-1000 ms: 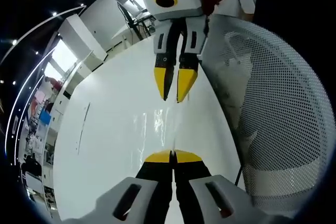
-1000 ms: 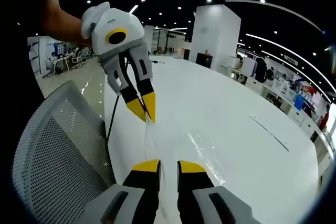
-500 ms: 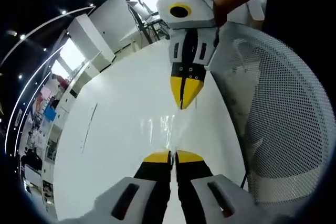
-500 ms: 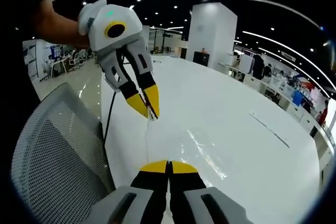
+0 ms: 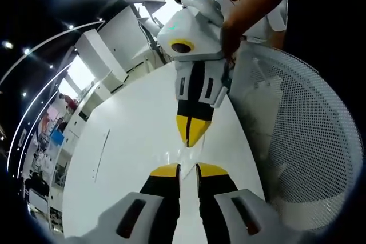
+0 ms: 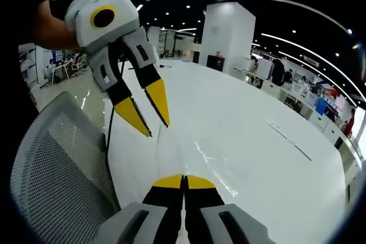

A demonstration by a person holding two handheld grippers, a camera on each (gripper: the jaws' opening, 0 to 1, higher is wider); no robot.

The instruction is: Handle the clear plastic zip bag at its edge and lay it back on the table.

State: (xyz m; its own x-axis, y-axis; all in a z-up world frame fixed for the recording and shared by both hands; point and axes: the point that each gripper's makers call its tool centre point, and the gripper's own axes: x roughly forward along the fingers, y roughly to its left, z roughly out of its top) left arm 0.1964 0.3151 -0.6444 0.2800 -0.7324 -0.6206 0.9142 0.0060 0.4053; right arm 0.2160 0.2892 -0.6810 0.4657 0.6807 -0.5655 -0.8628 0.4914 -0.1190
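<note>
Left gripper (image 6: 150,123) has parted, releasing the bag (image 6: 197,161); right gripper (image 6: 184,182), clamped on its edge, should lower gently to the table (image 6: 257,158).

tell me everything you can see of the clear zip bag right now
The clear plastic zip bag lies flat on the glossy white table, so transparent that it shows mainly as faint glare streaks and a thin edge line. Its near edge runs in between the shut yellow tips of the right claw. The left claw hangs open just above its far edge, apparently not gripping it. It looks empty.
</note>
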